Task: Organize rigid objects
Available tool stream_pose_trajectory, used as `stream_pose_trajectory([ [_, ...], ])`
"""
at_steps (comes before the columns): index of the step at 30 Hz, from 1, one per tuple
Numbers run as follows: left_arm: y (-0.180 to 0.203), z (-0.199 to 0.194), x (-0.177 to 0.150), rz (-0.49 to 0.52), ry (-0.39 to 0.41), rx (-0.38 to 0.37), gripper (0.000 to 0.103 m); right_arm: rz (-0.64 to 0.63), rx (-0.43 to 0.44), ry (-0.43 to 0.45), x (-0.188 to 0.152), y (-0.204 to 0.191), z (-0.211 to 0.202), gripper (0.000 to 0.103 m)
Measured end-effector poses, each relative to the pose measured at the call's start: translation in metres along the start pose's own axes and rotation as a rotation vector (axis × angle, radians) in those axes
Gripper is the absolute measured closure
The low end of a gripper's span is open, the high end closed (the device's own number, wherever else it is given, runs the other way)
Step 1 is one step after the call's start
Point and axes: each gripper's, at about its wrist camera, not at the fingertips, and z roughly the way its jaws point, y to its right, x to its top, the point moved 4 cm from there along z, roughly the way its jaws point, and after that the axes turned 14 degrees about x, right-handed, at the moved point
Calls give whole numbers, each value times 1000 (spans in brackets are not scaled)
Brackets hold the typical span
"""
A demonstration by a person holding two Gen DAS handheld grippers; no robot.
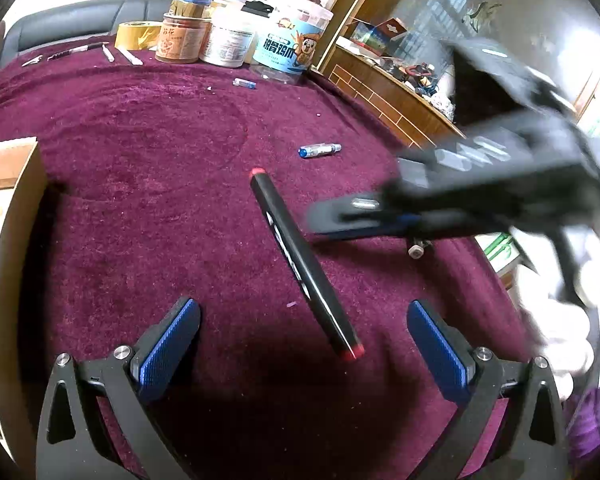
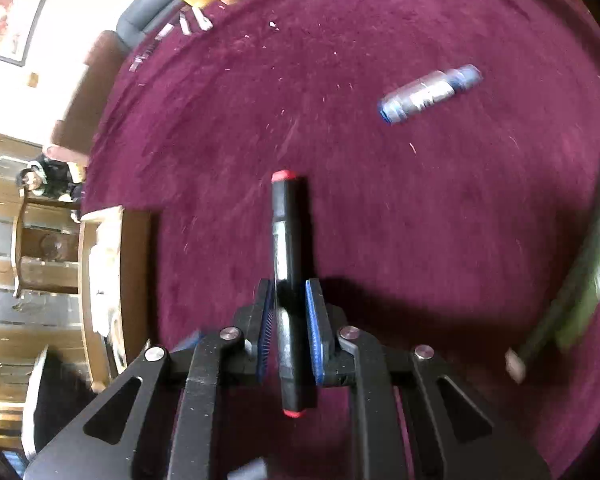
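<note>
My right gripper (image 2: 288,312) is shut on a black marker with red ends (image 2: 288,248) and holds it above the maroon cloth. In the left wrist view the same marker (image 1: 304,264) hangs in the air, held by the right gripper (image 1: 340,220) that comes in from the right. My left gripper (image 1: 304,320) is open and empty, low over the cloth, with the marker just ahead of its right finger. A small blue-capped tube (image 1: 319,150) lies on the cloth further back; it also shows in the right wrist view (image 2: 430,94).
A cardboard box (image 1: 8,208) stands at the left edge. Jars, a tape roll (image 1: 138,35) and pens line the far edge of the table. A second small tube (image 1: 245,83) lies near them. A green pen (image 2: 572,280) lies at the right. A wooden cabinet stands beyond the table.
</note>
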Motion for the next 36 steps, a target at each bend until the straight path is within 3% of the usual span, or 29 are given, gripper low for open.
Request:
stream_pose_trajectory([
  [2, 0, 0, 0, 0, 0, 1, 2, -68, -21, 81, -10, -3, -25, 87],
  [5, 0, 1, 0, 6, -1, 8, 2, -133, -35, 243, -22, -2, -66, 76],
  [10, 8, 3, -1, 53, -11, 64, 2, -214, -209, 575, -27, 13, -115, 41],
  [15, 25, 13, -6, 172, -43, 209, 2, -111, -185, 710, -3, 51, -124, 40],
  [17, 32, 18, -9, 226, -57, 278, 2, -102, -194, 748, -2, 65, -126, 40],
  [20, 37, 23, -11, 270, -68, 332, 2, -92, -320, 747, -5, 82, -124, 40],
  [21, 37, 23, -11, 273, -68, 336, 2, -87, -292, 772, -8, 84, -129, 40],
  [24, 33, 20, -10, 237, -63, 311, 2, -56, -292, 801, -10, 91, -139, 40],
  [32, 13, 10, 12, 56, -79, 223, 2, 9, -214, 750, -3, 104, -131, 40],
  [36, 18, 29, 27, 33, -96, 238, 2, 9, -222, 736, -6, 106, -128, 40],
])
